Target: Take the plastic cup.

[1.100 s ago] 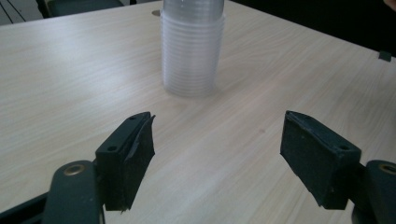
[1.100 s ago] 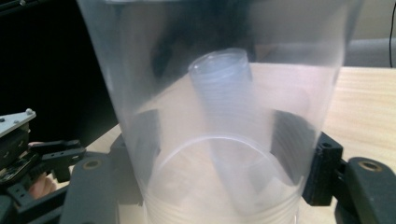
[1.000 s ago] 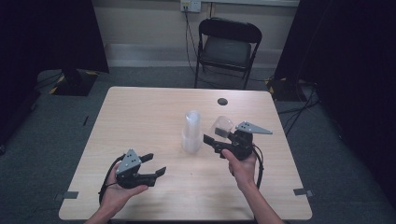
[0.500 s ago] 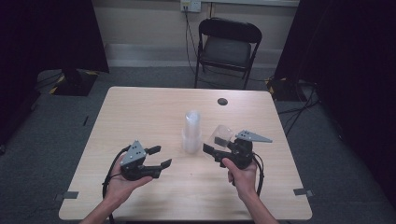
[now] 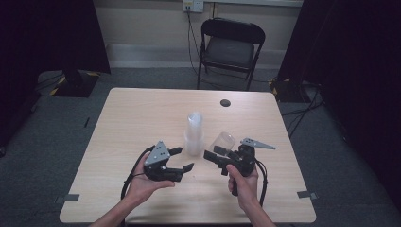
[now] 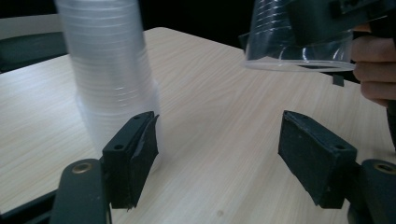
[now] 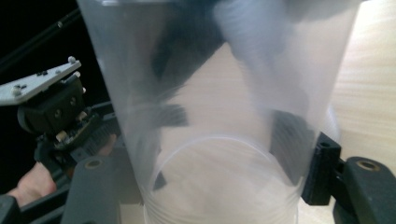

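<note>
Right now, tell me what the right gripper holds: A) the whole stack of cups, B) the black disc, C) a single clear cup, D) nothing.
C: the right gripper is shut on a single clear cup, held beside the stack of cups on the table.

No text, label, brand, number or sign can be read anywhere in these views, on any surface.

I see the light wooden worktop (image 5: 142,123) on grey carpet (image 5: 42,142). Behind the worktop a black folding chair (image 5: 229,49) stands before a pale wall (image 5: 142,23) with a socket (image 5: 193,4). Dark curtains (image 5: 350,61) hang at both sides of the worktop.
</note>
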